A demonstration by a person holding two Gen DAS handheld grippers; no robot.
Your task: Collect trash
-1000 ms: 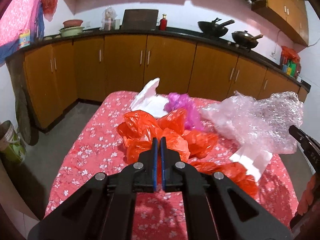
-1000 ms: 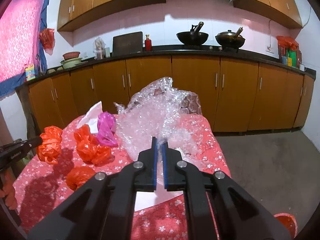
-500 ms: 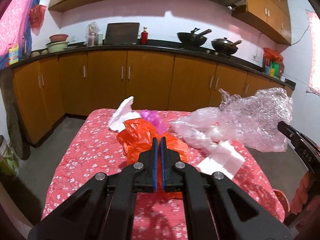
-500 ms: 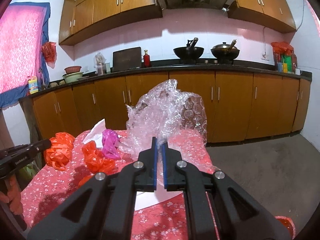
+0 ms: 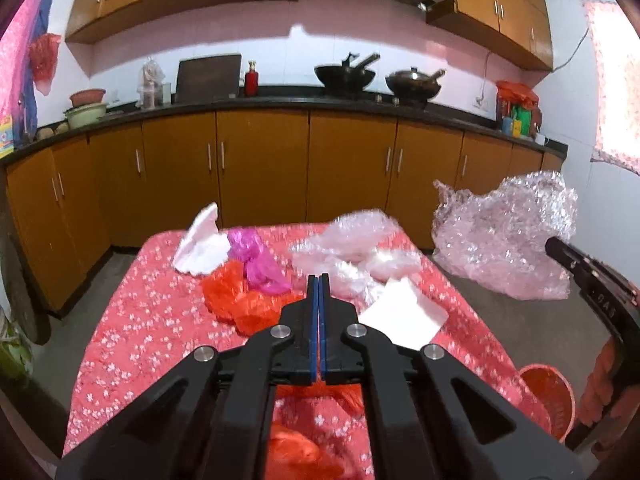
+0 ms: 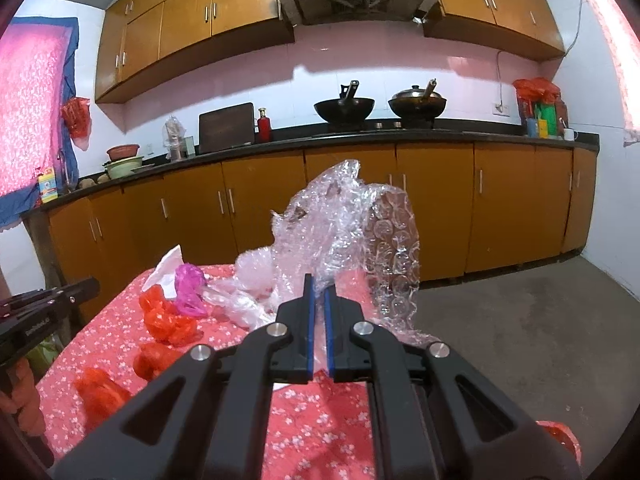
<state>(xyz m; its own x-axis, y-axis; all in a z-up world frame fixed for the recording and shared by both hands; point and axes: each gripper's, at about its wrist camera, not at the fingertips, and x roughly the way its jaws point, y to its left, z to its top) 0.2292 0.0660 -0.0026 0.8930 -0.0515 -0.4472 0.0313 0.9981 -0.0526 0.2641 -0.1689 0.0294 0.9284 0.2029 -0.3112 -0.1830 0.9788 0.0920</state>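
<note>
My left gripper [image 5: 319,280] hovers over the red floral table [image 5: 140,320], its jaws closing, the blue pads together with nothing between them. A blurred orange bag [image 5: 300,452] shows below it, the same orange bag [image 6: 100,392] seen under its tip in the right wrist view. My right gripper [image 6: 318,284] is shut on a big sheet of bubble wrap [image 6: 348,232], held in the air off the table's right side [image 5: 508,240]. On the cloth lie another orange bag [image 5: 240,300], a magenta bag [image 5: 256,260], white crumpled paper [image 5: 200,248], clear plastic [image 5: 352,248] and a white sheet [image 5: 404,312].
An orange bin [image 5: 548,396] stands on the floor at the table's right corner. Brown cabinets [image 5: 260,176] under a black counter run along the far wall, with woks [image 5: 344,74] on it. Bare concrete floor [image 6: 520,320] lies to the right of the table.
Both grippers drew back from the table and rose. The bubble wrap went up and off to the right. The orange bag left my left gripper's tips and now lies below them.
</note>
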